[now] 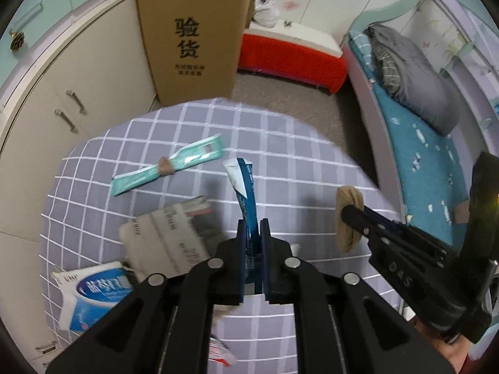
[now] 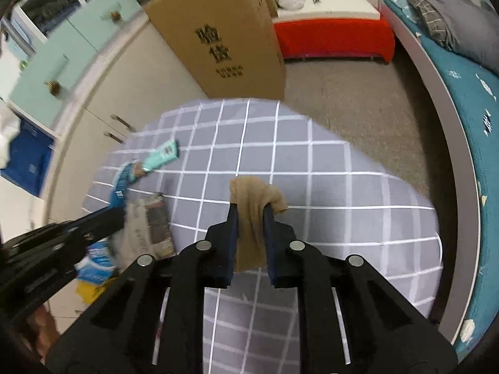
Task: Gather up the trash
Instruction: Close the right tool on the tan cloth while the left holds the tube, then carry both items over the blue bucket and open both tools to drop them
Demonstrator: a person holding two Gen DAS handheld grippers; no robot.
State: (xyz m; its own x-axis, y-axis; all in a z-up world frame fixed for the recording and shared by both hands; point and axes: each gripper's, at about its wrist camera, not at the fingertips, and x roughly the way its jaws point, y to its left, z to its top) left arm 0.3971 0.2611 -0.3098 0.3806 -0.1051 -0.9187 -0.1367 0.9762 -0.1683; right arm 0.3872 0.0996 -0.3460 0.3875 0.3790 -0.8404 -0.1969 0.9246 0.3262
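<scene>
In front of you stands a table covered by a grey cloth with white grid lines (image 1: 280, 143). On it lie a long teal toothbrush packet (image 1: 170, 163), a crumpled grey printed paper wrapper (image 1: 170, 237) and a white-and-blue carton (image 1: 93, 296) at its left edge.

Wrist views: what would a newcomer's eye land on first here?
The left gripper pinches a blue wrapper over the checked tablecloth, and the right gripper clamps a tan stocking. Behind the table stands a tall cardboard box.
</scene>
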